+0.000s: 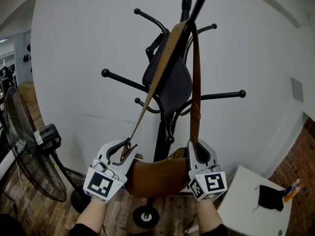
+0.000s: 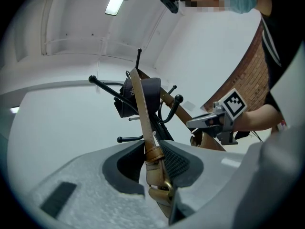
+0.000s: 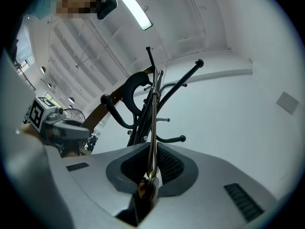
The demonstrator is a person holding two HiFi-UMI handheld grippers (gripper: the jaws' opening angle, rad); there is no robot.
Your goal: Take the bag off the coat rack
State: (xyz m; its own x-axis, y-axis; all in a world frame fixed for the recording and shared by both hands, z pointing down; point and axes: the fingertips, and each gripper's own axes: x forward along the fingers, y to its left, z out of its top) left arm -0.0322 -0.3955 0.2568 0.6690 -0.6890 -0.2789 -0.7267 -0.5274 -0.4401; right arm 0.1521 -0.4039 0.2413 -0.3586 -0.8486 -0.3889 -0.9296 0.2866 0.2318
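A brown leather bag (image 1: 157, 177) hangs low in front of the black coat rack (image 1: 162, 132), its long strap (image 1: 158, 75) looped over a top peg. My left gripper (image 1: 125, 151) is shut on the strap's left run just above the buckle (image 2: 153, 159). The strap's right run (image 1: 196, 82) drops straight into my right gripper (image 1: 197, 149), which is shut on it; in the right gripper view the strap (image 3: 153, 118) is seen edge-on between the pads (image 3: 167, 163). Both grippers point upward at the bag's top corners.
A dark flat bag (image 1: 170, 80) also hangs on the rack, behind the strap. A standing fan (image 1: 29, 146) is at the left. A white table (image 1: 246, 200) with a black pouch (image 1: 270, 197) sits at the lower right. A white wall lies behind the rack.
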